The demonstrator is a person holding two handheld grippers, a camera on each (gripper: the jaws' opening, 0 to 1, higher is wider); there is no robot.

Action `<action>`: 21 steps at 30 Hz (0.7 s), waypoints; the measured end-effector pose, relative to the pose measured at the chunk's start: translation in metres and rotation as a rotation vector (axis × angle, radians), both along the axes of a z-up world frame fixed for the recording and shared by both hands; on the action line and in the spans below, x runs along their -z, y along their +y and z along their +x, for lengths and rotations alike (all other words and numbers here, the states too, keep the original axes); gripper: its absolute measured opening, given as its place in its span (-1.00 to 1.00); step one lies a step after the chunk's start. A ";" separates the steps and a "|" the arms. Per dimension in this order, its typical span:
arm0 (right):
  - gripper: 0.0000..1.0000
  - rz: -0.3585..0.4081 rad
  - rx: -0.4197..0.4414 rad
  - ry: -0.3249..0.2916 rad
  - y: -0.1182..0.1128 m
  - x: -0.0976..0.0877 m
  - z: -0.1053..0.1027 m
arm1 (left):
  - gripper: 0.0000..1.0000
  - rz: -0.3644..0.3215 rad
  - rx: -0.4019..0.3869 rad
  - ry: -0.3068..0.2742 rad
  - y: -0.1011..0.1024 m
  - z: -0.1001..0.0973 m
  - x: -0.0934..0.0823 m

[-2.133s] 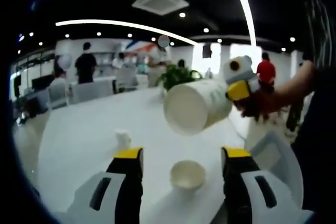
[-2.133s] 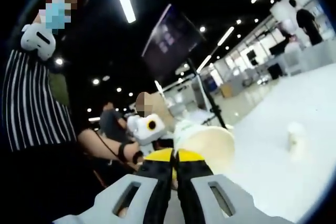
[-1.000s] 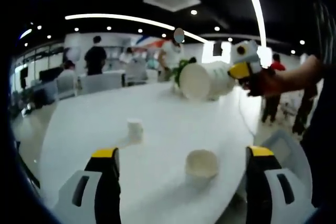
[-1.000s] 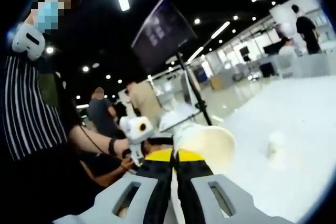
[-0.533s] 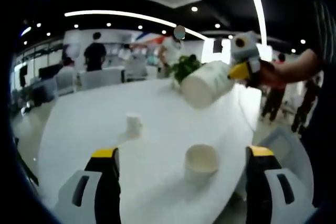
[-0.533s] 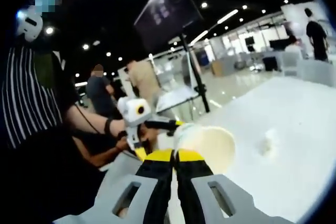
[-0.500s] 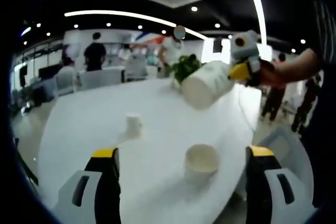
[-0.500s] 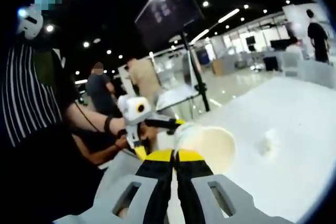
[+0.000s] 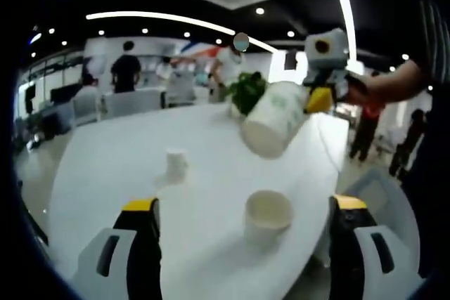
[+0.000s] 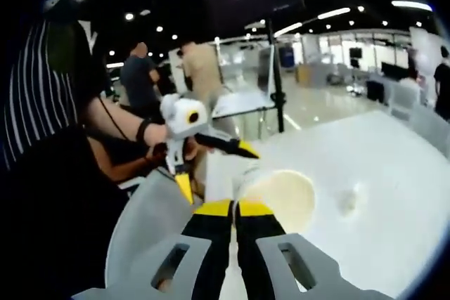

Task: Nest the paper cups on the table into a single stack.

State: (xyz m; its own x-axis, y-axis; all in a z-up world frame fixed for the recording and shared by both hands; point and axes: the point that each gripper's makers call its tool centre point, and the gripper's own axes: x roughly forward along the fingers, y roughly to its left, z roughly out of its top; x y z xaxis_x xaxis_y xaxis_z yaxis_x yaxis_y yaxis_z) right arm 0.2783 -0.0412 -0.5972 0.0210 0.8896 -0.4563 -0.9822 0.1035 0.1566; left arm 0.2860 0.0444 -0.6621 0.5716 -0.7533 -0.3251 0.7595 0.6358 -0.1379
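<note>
Big white round table [image 9: 126,173] in a wide office room. Near its middle edge, standing upright, a short white paper cup [image 9: 268,213], mouth up. Farther back and to the left, well apart from it, a small white paper cup [image 9: 176,164], also upright.

Left gripper [image 9: 242,244], yellow-tipped with grey sides, at the bottom of the left gripper view, jaws spread far apart with nothing between them, low over the table with the short cup ahead in the gap.

Right gripper [image 9: 320,89], white with yellow tips, up in the air on the right of that view, held by a hand. Pinched tight on the rim of a tall white paper cup with green print [image 9: 275,117], tilted with its mouth pointing down and left, above the short cup and not touching it.

In the right gripper view, the two yellow tips pressed together on the rim of the same tall cup [image 10: 281,198], open mouth facing out over the table. Left gripper [image 10: 204,163] beside it, spread open.

Green leafy plant [image 9: 247,91] at the far side of the table. People standing in the background.
</note>
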 end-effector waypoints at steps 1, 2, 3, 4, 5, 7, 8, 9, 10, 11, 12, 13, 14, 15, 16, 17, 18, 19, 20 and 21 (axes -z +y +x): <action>-1.00 -0.008 -0.008 -0.003 0.000 0.000 0.000 | 0.96 0.001 -0.001 -0.002 0.000 0.000 0.000; -1.00 -0.017 -0.013 -0.009 0.000 0.001 0.000 | 0.97 0.002 -0.003 -0.007 0.001 0.001 -0.001; -1.00 -0.029 -0.021 -0.014 0.000 0.002 0.000 | 0.97 0.005 -0.004 -0.008 0.002 0.001 -0.001; -1.00 -0.047 -0.033 -0.023 -0.001 0.003 -0.001 | 0.97 0.008 -0.006 -0.009 0.003 0.001 0.000; -1.00 -0.056 -0.040 -0.032 0.000 0.004 -0.001 | 0.96 0.008 -0.006 -0.011 0.003 0.001 0.000; -1.00 -0.084 -0.058 -0.048 0.000 0.006 -0.001 | 0.96 0.006 -0.005 -0.005 0.004 0.001 0.001; -1.00 -0.099 -0.067 -0.056 -0.001 0.007 -0.001 | 0.96 0.008 -0.004 -0.004 0.004 0.001 0.001; -1.00 -0.122 -0.087 -0.076 -0.001 0.009 -0.001 | 0.96 0.013 -0.002 -0.006 0.004 0.001 0.001; -1.00 -0.138 -0.102 -0.085 -0.001 0.011 -0.002 | 0.96 0.020 -0.001 -0.009 0.004 0.001 0.002; -1.00 -0.154 -0.113 -0.088 -0.001 0.012 -0.003 | 0.96 0.022 -0.002 -0.010 0.005 0.002 0.003; -1.00 -0.161 -0.124 -0.095 0.000 0.012 -0.003 | 0.96 0.021 -0.002 -0.009 0.004 0.002 0.002; -1.00 -0.169 -0.135 -0.099 0.001 0.013 -0.005 | 0.96 0.019 -0.004 -0.010 0.004 0.002 0.002; -1.00 -0.186 -0.147 -0.102 0.002 0.014 -0.006 | 0.96 0.017 -0.007 -0.010 0.005 0.003 0.002; -1.00 -0.199 -0.158 -0.111 0.002 0.016 -0.007 | 0.96 0.017 -0.009 -0.008 0.005 0.003 0.002; -1.00 -0.217 -0.180 -0.126 0.003 0.017 -0.008 | 0.96 0.017 -0.010 -0.008 0.005 0.004 0.002; -1.00 -0.226 -0.190 -0.133 0.004 0.018 -0.010 | 0.96 0.016 -0.009 -0.012 0.005 0.004 0.002; -1.00 -0.245 -0.208 -0.143 0.004 0.021 -0.011 | 0.96 0.017 -0.009 -0.014 0.005 0.004 0.002; -1.00 -0.257 -0.217 -0.145 0.004 0.023 -0.012 | 0.96 0.019 -0.010 -0.013 0.006 0.004 0.002; -1.00 -0.270 -0.228 -0.153 0.005 0.025 -0.013 | 0.96 0.022 -0.011 -0.012 0.006 0.004 0.002; -1.00 -0.279 -0.233 -0.157 0.006 0.026 -0.014 | 0.96 0.026 -0.016 -0.013 0.007 0.005 0.003</action>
